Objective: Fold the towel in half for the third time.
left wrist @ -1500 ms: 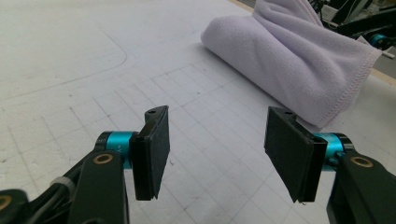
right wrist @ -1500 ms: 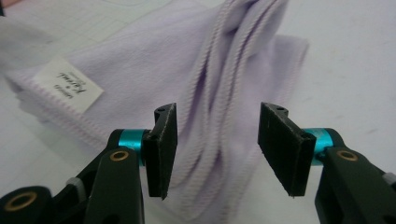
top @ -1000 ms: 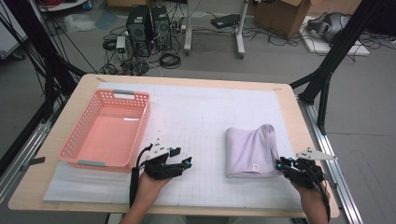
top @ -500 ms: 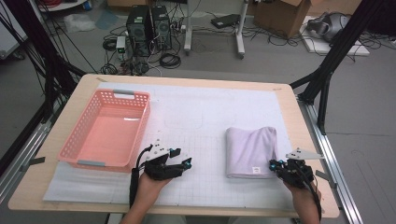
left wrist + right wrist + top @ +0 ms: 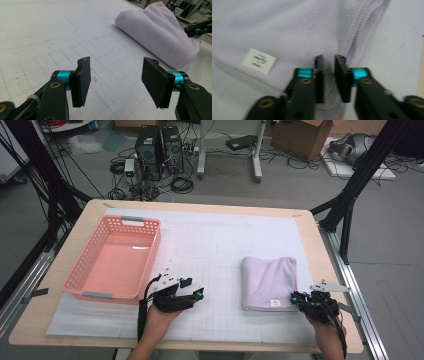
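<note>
At the left of the table (image 5: 60,330) in the high view stands a pink basket (image 5: 116,260) with latticed walls, resting on the white gridded mat (image 5: 220,240) that covers most of the tabletop. Just in front of the basket's near right corner sits the left gripper (image 5: 192,293), held in the person's left hand (image 5: 162,312), whose forearm comes in from the bottom edge. In the left gripper view that same gripper (image 5: 113,77) has its two black jaws standing well apart with only bare mat between them, so it is open and grips nothing. Further right lies the folded lilac towel (image 5: 269,282), flat on the mat and well apart from the basket, with a small white label (image 5: 274,303) near its front edge; from the left gripper's camera the towel (image 5: 160,30) shows as a soft roll ahead and to the right. At the towel's near right corner is the right gripper (image 5: 296,297), held in the right hand (image 5: 325,330). In the right gripper view that gripper (image 5: 329,75) has just closed, its jaws drawn almost together and pinching a fold of the towel (image 5: 287,30) close to the stitched hem, with the label (image 5: 259,60) to the left of the jaws
</note>
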